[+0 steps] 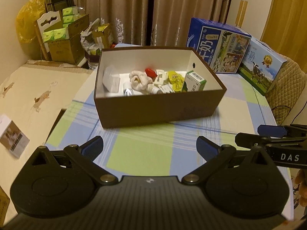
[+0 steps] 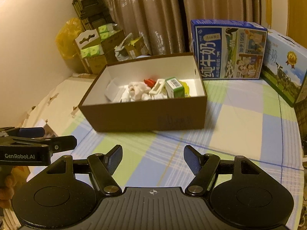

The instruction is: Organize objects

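A brown shoebox (image 1: 159,113) (image 2: 145,117) with a white inside stands open on the checked tablecloth (image 1: 142,153). In it lie a pink cloth bundle (image 1: 139,80) (image 2: 137,90), a red item (image 1: 150,72), a white clip (image 1: 160,76), a yellow packet (image 1: 175,79), a green-and-white carton (image 1: 195,82) (image 2: 175,89) and a white packet (image 1: 111,80). My left gripper (image 1: 149,145) (image 2: 51,138) is open and empty, short of the box's near wall. My right gripper (image 2: 153,157) (image 1: 257,134) is open and empty beside it, also in front of the box.
Two blue milk cases (image 1: 218,44) (image 2: 284,65) stand behind and right of the box. A cream surface to the left carries a small box (image 1: 13,136). Cardboard cartons of green packs (image 1: 65,38) and curtains fill the background. A quilted chair back (image 1: 289,92) is at the right.
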